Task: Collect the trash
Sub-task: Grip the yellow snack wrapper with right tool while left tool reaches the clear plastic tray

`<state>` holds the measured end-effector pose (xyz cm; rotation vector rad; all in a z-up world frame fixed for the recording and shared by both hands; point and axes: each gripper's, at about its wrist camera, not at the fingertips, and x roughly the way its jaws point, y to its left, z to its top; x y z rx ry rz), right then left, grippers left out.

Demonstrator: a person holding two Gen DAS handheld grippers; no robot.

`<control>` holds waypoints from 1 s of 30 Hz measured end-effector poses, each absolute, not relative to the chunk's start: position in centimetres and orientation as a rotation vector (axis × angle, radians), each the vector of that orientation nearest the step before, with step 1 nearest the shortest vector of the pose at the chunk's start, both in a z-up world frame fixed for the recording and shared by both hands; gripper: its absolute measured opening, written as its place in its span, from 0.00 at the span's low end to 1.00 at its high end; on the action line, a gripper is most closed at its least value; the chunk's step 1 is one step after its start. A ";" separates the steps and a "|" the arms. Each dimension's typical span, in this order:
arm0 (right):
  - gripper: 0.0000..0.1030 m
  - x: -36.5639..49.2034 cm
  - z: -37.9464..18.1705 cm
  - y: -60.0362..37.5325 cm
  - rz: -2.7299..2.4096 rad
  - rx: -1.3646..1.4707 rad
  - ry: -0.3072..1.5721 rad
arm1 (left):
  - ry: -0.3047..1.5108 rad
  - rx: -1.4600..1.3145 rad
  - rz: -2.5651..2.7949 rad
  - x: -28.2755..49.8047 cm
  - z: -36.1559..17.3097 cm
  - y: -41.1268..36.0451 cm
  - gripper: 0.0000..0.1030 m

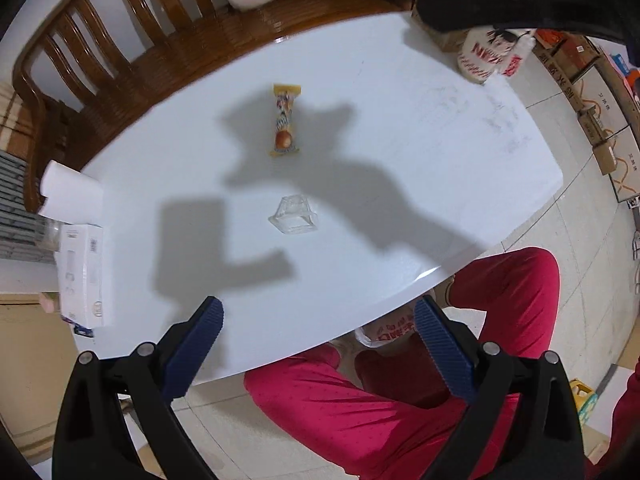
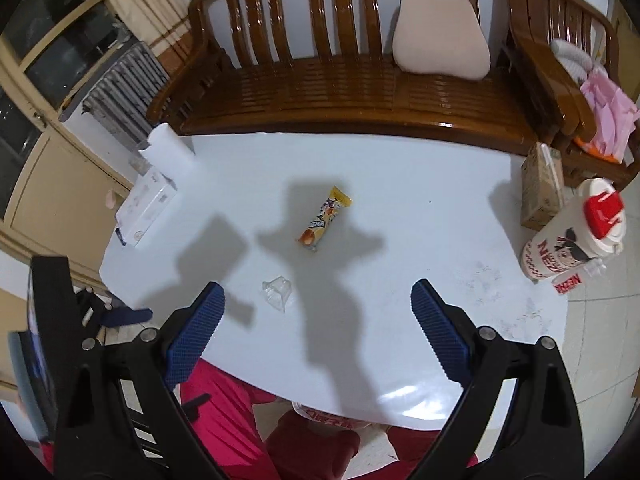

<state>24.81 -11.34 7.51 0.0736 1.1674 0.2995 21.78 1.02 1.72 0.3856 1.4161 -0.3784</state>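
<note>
A yellow snack wrapper (image 1: 285, 120) (image 2: 323, 219) lies near the middle of the white table (image 1: 400, 128) (image 2: 400, 208). A small clear plastic cup (image 1: 294, 214) (image 2: 277, 293) lies nearer the front edge. A white drink cup with a red lid (image 2: 572, 236) (image 1: 490, 56) stands at the table's right corner, with a brown carton (image 2: 542, 188) behind it. My left gripper (image 1: 319, 312) hangs open above the front edge, holding nothing. My right gripper (image 2: 318, 296) is open too, above the table's near side, with the clear cup just inside its left finger.
A white box (image 1: 82, 276) (image 2: 146, 208) and a white paper roll (image 1: 70, 192) (image 2: 170, 150) sit at the table's left end. A wooden bench (image 2: 340, 92) with a cushion (image 2: 440, 38) stands behind. Red-trousered legs (image 1: 360, 400) and a bag (image 1: 392, 330) are below the front edge.
</note>
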 end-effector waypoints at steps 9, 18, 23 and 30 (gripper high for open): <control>0.89 30.0 1.6 -10.6 0.281 0.098 1.286 | 1.508 0.327 -0.361 25.5 -3.3 1.6 0.91; 0.89 34.6 -4.8 -9.0 0.243 0.107 1.396 | 1.535 0.253 -0.369 28.4 -7.1 2.0 0.91; 0.89 37.0 -8.5 -7.9 0.203 0.133 1.453 | 1.550 0.235 -0.373 29.3 -8.9 2.3 0.91; 0.89 39.7 -12.1 -5.8 0.165 0.108 1.512 | 1.566 0.210 -0.370 29.9 -10.9 3.0 0.91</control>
